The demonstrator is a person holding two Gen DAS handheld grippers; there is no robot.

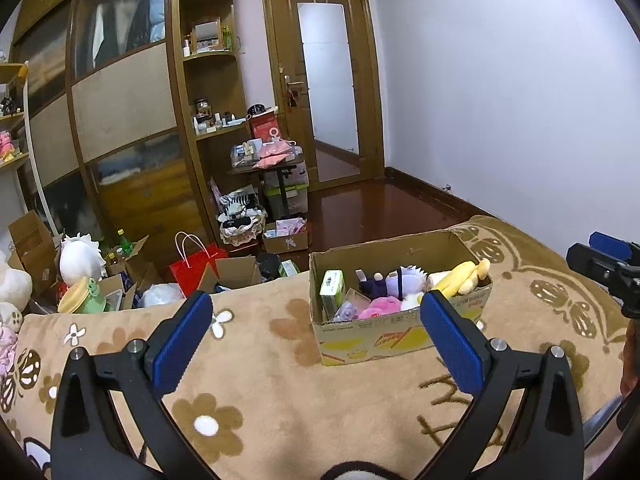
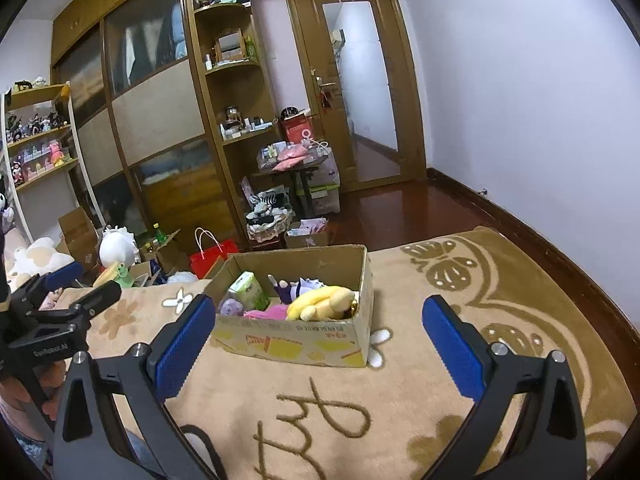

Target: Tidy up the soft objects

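Cardboard box (image 2: 304, 332) is sitting on the tan blanket (image 2: 400, 420), holding the plush toys (image 2: 320, 302) together for tidiness. Left gripper (image 1: 316, 344) and right gripper (image 2: 320, 344) are hovering wide open, empty, probably because nothing needs carrying.

Bed (image 1: 280, 380): lying under a tan plush blanket (image 2: 400, 380) that is covering it from edge to edge.

Blanket pattern: showing brown flowers, white blossoms, darker brown butterfly shapes toward the far right corner, and brown stitched lettering near the cameras.

Cardboard box (image 1: 400, 332): sitting open-topped directly on the blanket, toward the bed's far edge, with yellow printing on its front wall.

Floor (image 2: 420, 208): stretching dark red-brown and glossy beyond the bed, carrying boxes, a red paper bag (image 1: 192, 268) and plush toys along the wardrobe side.
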